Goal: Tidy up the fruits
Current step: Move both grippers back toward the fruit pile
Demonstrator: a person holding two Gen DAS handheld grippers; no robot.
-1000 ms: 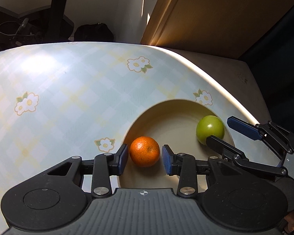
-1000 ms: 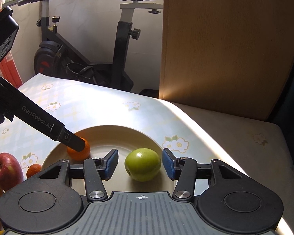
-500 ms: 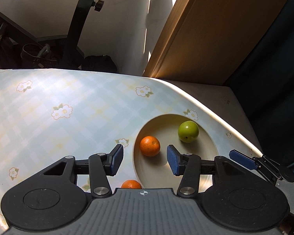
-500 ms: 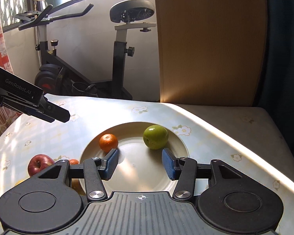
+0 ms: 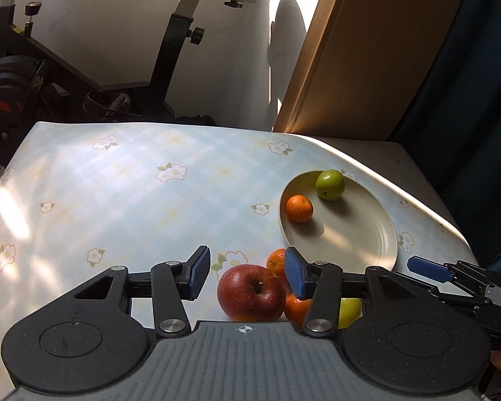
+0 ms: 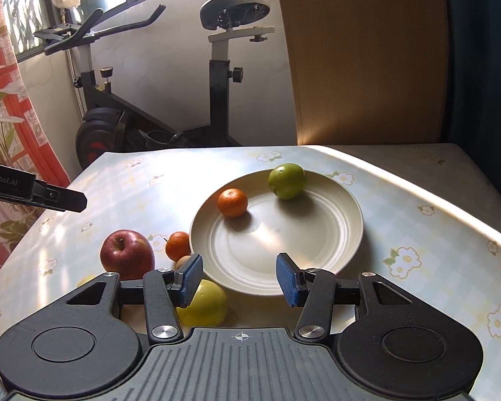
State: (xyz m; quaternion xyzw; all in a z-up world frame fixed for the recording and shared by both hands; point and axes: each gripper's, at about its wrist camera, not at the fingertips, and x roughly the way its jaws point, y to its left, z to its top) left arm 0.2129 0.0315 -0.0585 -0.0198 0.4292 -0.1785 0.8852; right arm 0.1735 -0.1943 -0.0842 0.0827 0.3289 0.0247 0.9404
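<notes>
Orange (image 6: 232, 202) and green apple (image 6: 286, 180) on plate (image 6: 330, 254), both jaws empty

Floral table (image 6: 417, 234) under plate (image 6: 334, 250), fruit.

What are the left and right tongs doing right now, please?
Left tongs: open, empty, above the apple.
Right tongs: open, empty, by the plate.

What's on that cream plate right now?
On the plate sit a small orange and a green apple, apart from each other. The near rim is hidden behind the right gripper's fingers, so that strip cannot be seen.
</notes>
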